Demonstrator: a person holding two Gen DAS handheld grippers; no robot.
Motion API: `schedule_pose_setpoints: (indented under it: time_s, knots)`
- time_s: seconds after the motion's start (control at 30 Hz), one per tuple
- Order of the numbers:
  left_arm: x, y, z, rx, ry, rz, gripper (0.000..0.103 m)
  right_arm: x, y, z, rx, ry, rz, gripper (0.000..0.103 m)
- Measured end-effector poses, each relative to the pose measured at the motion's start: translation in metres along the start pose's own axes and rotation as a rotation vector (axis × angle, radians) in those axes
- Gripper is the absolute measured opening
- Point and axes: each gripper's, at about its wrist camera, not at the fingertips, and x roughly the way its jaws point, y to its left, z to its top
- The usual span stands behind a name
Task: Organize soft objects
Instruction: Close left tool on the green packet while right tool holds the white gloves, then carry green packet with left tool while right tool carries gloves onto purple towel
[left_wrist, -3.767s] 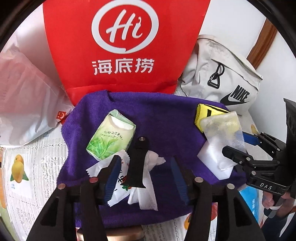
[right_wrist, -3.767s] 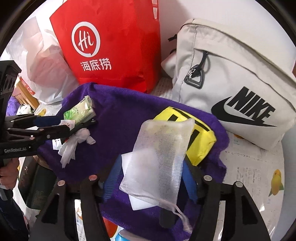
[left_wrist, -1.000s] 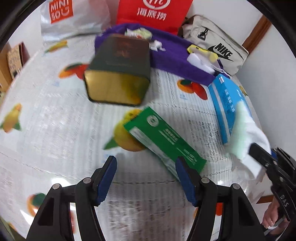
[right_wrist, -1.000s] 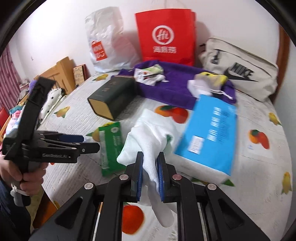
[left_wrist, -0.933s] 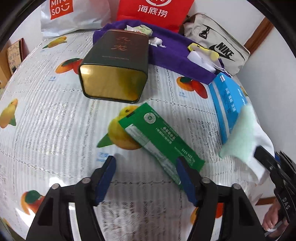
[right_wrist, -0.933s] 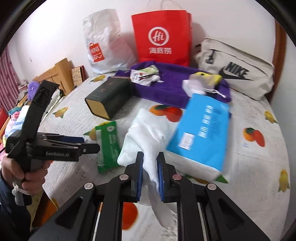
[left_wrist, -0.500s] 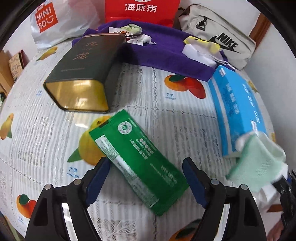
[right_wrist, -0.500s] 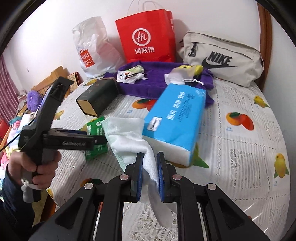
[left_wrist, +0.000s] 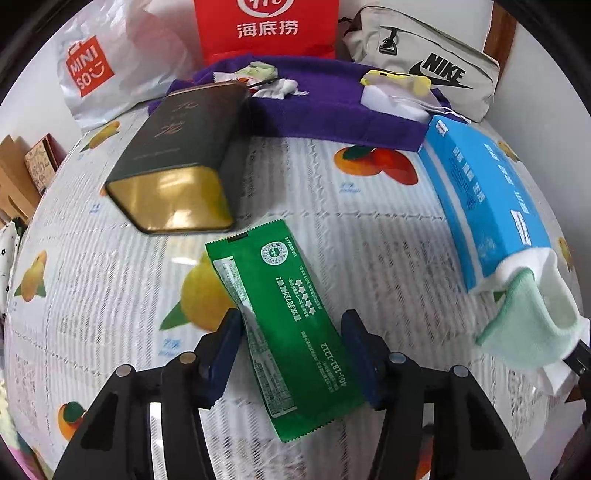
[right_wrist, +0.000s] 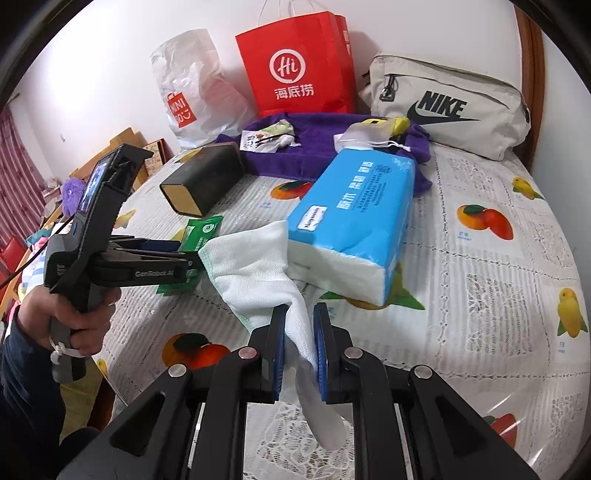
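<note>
My right gripper (right_wrist: 300, 325) is shut on a white cloth with a pale green edge (right_wrist: 255, 269); the cloth hangs against the near end of a blue tissue pack (right_wrist: 354, 221). It also shows at the right edge of the left wrist view (left_wrist: 532, 321). My left gripper (left_wrist: 291, 332) is open, its jaws on either side of a green flat packet (left_wrist: 284, 314) that lies on the fruit-print tablecloth (left_wrist: 110, 295). In the right wrist view my left gripper (right_wrist: 184, 258) sits over the same packet (right_wrist: 201, 230). A purple towel (left_wrist: 325, 110) at the back holds small soft items.
A dark tin with a gold end (left_wrist: 177, 162) lies left of centre. A red paper bag (right_wrist: 295, 62), a white Miniso bag (right_wrist: 192, 85) and a grey Nike pouch (right_wrist: 450, 103) line the back wall. The table edge drops off at the left.
My left gripper has moved forward and down, so its open jaws now straddle the green packet. My right gripper still holds the cloth, its jaws now slightly wider, near the tissue pack.
</note>
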Motion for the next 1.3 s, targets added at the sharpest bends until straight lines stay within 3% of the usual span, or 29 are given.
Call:
schedule_pose_setpoints:
  time_s: [0.13, 0.23, 0.3, 0.33, 0.47, 1.3]
  knots:
    - [0.002, 0.007, 0.000, -0.031, 0.010, -0.008, 0.065, 0.002, 0.007, 0.001, -0.018, 0.008, 0.009, 0.014]
    - [0.005, 0.005, 0.001, -0.029, 0.001, 0.027, 0.065, 0.000, 0.010, 0.002, -0.029, 0.004, 0.010, 0.014]
    - [0.005, 0.004, 0.001, -0.026, -0.008, 0.030, 0.058, -0.002, 0.011, 0.003, -0.032, 0.000, 0.009, 0.014]
    - [0.004, 0.002, 0.002, -0.010, -0.018, 0.021, 0.048, -0.002, 0.011, 0.004, -0.032, 0.001, 0.007, 0.014]
    - [0.001, 0.000, 0.004, 0.006, -0.003, -0.028, 0.036, -0.009, 0.017, 0.011, -0.048, -0.002, 0.003, 0.014]
    - [-0.050, 0.000, 0.011, 0.053, -0.108, -0.115, 0.033, -0.026, 0.031, 0.038, -0.047, -0.049, 0.002, 0.010]
